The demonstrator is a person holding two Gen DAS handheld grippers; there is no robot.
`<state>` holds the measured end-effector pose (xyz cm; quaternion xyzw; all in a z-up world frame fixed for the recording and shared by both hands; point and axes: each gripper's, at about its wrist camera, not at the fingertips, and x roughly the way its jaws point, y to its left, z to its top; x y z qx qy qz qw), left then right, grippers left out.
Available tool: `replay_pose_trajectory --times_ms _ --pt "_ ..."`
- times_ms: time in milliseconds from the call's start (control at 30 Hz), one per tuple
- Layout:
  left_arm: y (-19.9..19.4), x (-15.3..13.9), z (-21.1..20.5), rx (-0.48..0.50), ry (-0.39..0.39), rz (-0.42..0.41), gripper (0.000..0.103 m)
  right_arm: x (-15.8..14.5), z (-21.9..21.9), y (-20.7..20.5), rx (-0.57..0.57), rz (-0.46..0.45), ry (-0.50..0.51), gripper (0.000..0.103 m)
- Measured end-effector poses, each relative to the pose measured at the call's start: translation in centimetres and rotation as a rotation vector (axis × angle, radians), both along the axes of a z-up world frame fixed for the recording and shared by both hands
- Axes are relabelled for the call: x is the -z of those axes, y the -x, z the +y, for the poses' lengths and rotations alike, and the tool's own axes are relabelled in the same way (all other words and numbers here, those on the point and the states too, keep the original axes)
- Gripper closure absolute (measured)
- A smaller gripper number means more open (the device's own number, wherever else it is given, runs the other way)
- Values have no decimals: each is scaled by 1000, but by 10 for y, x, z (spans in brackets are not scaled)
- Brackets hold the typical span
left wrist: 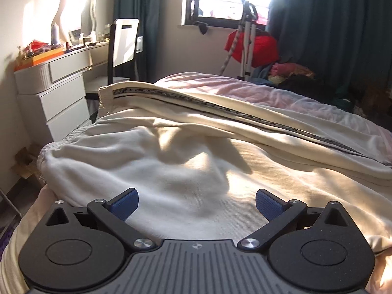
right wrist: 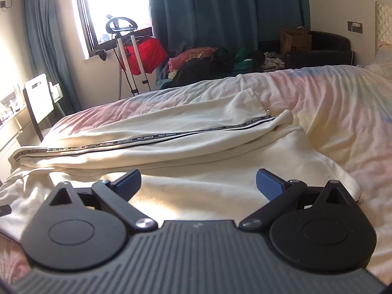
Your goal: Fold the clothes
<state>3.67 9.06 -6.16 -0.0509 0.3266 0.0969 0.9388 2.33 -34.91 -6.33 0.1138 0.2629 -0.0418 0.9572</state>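
Cream track trousers point(left wrist: 191, 169) with a black lettered side stripe point(left wrist: 220, 107) lie spread across the bed, one leg folded over the other. In the left wrist view my left gripper point(left wrist: 197, 204) hovers open just above the waist end, blue pads wide apart with nothing between them. The same trousers point(right wrist: 196, 134) show in the right wrist view, the stripe point(right wrist: 171, 134) running left to right and the leg ends near the right. My right gripper point(right wrist: 198, 183) stands open over the near leg, holding nothing.
A pink and white bedsheet point(right wrist: 330, 103) covers the bed. A white drawer unit point(left wrist: 58, 95) and a chair point(left wrist: 122, 46) stand at the left. A garment steamer with a red garment point(right wrist: 139, 56), a clothes pile point(right wrist: 220, 61) and dark curtains point(right wrist: 220, 7) lie beyond the far bed edge.
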Motion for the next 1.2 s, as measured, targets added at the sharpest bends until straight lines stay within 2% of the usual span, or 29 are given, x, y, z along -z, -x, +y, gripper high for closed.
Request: replay_pose_trajectory --times_ms 200,300,467,633,800,933,1100,1200 --pt "-1 -7 35 -128 15 46 0 2 1 -2 -3 18 3 1" --pt "-4 -11 57 -185 58 70 0 3 0 -4 -7 33 7 1" --pt "-8 -17 109 -330 172 86 0 5 -1 -8 -10 51 8 1" --pt "-17 -12 149 -475 198 109 0 6 -8 -9 12 57 -20 1" --pt "-26 1 160 -497 258 129 0 8 -24 -8 72 62 -64 1" --pt "-32 11 164 -488 318 147 0 11 -50 -5 186 65 -126 1" --pt "-35 19 162 -457 353 166 0 18 -95 8 400 50 -199 1" --pt "-36 22 162 -444 364 171 0 26 -119 16 531 53 -172 1"
